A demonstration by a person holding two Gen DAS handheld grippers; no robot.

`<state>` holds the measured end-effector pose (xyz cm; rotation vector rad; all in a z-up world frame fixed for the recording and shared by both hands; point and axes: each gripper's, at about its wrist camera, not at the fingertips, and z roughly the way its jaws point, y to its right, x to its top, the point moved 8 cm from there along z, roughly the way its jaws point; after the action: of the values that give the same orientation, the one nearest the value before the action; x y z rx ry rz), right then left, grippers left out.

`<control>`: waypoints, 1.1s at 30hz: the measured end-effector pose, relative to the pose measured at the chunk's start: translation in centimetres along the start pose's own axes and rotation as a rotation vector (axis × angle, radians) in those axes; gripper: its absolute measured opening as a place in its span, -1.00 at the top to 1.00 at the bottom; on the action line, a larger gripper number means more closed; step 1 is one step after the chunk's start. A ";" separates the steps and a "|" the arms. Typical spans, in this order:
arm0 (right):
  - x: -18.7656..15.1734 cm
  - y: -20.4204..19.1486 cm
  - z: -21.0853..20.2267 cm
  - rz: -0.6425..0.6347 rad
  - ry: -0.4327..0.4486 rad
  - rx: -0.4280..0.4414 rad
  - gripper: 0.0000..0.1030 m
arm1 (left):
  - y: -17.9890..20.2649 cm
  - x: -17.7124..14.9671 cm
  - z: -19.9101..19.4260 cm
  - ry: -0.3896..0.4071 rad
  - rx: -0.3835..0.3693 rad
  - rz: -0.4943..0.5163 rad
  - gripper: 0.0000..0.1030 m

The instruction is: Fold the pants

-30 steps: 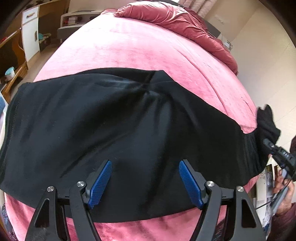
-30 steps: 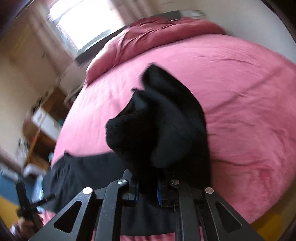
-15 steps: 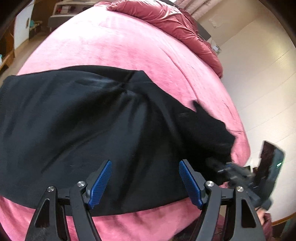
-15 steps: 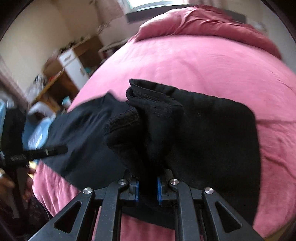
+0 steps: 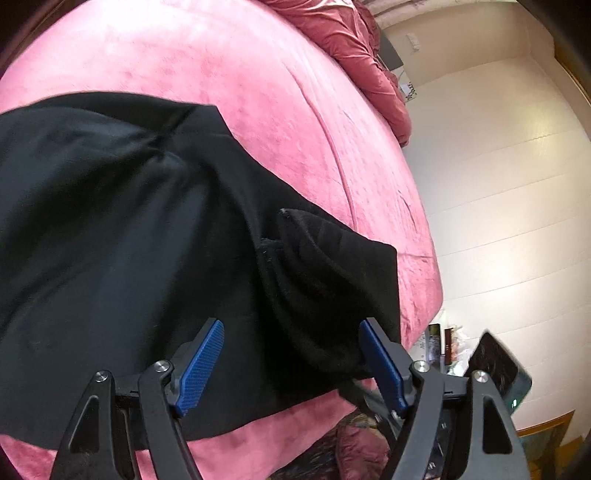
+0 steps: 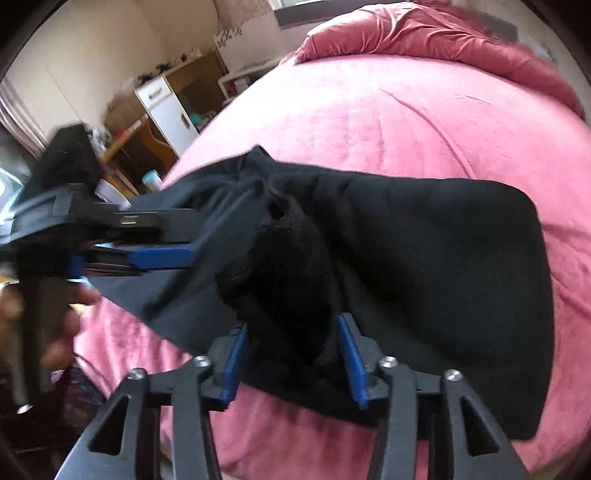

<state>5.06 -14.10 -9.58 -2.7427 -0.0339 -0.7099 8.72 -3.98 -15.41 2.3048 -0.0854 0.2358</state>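
Note:
Black pants (image 5: 122,240) lie across the pink bed (image 5: 221,74), with one end folded back over the rest. The folded end forms a bunched hump (image 5: 325,280). My left gripper (image 5: 291,363) is open above the near edge of the pants, its blue pads apart. In the right wrist view my right gripper (image 6: 291,354) is open, jaws on either side of the bunched cloth (image 6: 284,266), which rests on the pants (image 6: 443,258). The left gripper (image 6: 159,254) shows at the left of that view.
A crumpled red duvet (image 6: 424,33) lies at the head of the bed. Wooden shelves and a white cabinet (image 6: 166,107) stand beyond the bed's left side. The white floor (image 5: 498,184) lies to the right of the bed in the left view.
My right gripper carried the pant end over the rest of the pants toward the left gripper, then opened and let go of the cloth. The left gripper stayed open.

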 end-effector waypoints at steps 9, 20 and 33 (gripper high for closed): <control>-4.1 4.4 -4.3 0.134 0.003 -0.067 0.00 | 1.1 -0.2 2.8 -0.046 0.006 -0.001 -0.68; -8.5 10.4 -6.8 0.298 -0.038 -0.238 0.54 | 3.2 -1.5 7.2 -0.145 0.064 0.043 -0.09; -9.3 13.1 -5.6 0.393 -0.052 -0.240 0.54 | 9.2 -0.8 5.2 -0.025 -0.099 0.185 0.64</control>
<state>-4.45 -27.76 -13.13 -2.8594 0.5971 -0.5606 7.46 -14.02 -12.40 2.2022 -0.3168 0.2903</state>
